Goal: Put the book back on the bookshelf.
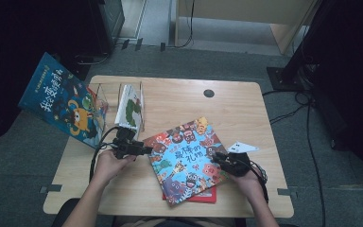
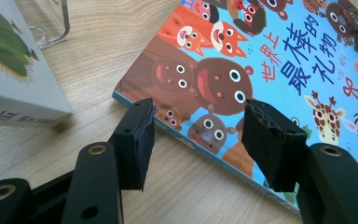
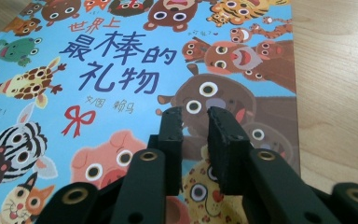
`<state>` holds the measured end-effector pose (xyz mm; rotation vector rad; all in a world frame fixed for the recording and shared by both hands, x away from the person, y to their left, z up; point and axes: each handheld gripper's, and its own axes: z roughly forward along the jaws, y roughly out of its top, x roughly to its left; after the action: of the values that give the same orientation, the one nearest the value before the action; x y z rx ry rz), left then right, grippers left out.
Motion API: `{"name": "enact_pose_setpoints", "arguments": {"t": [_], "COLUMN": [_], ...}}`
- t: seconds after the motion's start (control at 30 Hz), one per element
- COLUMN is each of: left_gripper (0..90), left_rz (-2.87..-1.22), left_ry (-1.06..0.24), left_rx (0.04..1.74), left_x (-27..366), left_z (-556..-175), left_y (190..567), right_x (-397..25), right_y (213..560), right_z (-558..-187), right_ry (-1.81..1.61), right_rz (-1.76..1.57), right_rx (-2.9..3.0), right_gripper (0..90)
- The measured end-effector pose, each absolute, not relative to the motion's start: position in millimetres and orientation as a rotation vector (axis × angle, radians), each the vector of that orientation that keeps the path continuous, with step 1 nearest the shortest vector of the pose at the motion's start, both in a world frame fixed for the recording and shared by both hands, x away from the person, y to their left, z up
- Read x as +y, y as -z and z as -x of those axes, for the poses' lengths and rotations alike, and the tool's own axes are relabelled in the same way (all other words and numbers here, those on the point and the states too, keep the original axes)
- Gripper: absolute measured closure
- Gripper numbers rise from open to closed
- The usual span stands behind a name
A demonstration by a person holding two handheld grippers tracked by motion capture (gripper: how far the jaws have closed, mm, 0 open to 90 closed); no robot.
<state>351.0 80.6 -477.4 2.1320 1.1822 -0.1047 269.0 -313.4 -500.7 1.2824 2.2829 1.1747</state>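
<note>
Now | left gripper (image 2: 196,135) spread at picture book (image 2: 279,70) corner | right gripper (image 3: 196,126) nearly closed above cover

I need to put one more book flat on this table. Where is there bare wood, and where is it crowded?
The far right of the table, between the round cable hole and the animal book, is bare. The near-left corner is bare too. The far left is crowded by the clear stand and white book.

The high view looks down from well above the table (image 1: 246,101). Each gripper view sits close and low behind its jaws, facing the animal book (image 2: 279,56) all three views share.
</note>
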Motion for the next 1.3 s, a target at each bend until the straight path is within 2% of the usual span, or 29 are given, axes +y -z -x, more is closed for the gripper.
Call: {"name": "enact_pose_setpoints", "arguments": {"t": [0.27,0.57,0.93,1.3], "left_gripper": [44.4,43.1,45.9,43.4], "left_rz": [-2.119,-2.072,-2.099,-2.105], "left_ry": [0.110,0.088,0.075,0.047], "left_rx": [1.172,1.159,1.134,1.124], "left_x": [78,79,76,71], "left_z": [-354,-360,-373,-373], "left_y": [479,482,481,482], "right_x": [-320,-326,-327,-328], "right_y": [502,502,503,503], "right_z": [-259,-252,-248,-248], "right_ry": [-1.161,-1.158,-1.166,-1.167], "right_rz": [-1.296,-1.325,-1.326,-1.331], "right_rx": [2.254,2.229,2.211,2.215], "right_gripper": [83.7,83.3,82.0,82.6]}}
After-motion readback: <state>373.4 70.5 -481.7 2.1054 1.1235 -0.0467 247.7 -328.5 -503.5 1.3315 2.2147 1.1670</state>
